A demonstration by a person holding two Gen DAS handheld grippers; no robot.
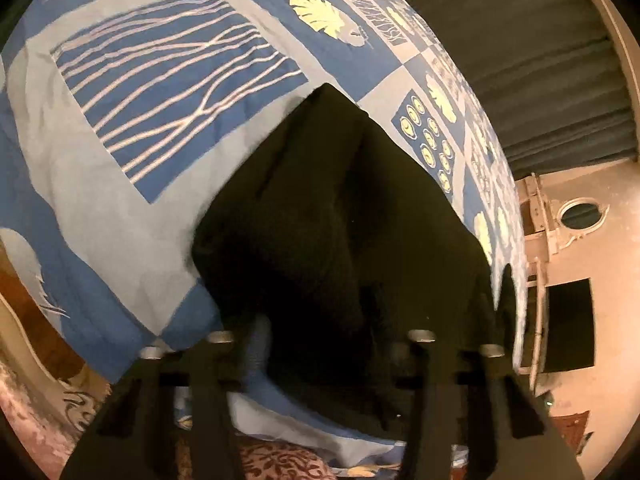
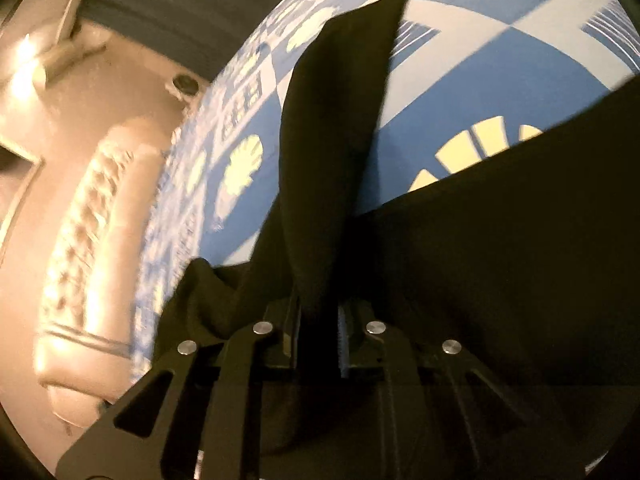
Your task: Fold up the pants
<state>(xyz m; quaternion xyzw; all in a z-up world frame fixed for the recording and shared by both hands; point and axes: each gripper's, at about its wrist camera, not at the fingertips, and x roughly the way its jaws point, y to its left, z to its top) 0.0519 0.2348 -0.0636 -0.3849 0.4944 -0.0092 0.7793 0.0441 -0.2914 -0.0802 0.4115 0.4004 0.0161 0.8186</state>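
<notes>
The black pants lie on a bed with a blue and grey patterned cover, reaching from the near edge toward the middle. My left gripper is at the near edge of the pants; its jaws stand wide apart and dark cloth lies between them, so a grip cannot be judged. In the right wrist view, my right gripper is shut on a fold of the pants, which rises as a narrow black ridge over the bed cover. More black cloth spreads to the right.
A dark curtain hangs beyond the bed's far side. A cream carved headboard or furniture piece stands left of the bed. A patterned rug lies on the floor below the bed edge.
</notes>
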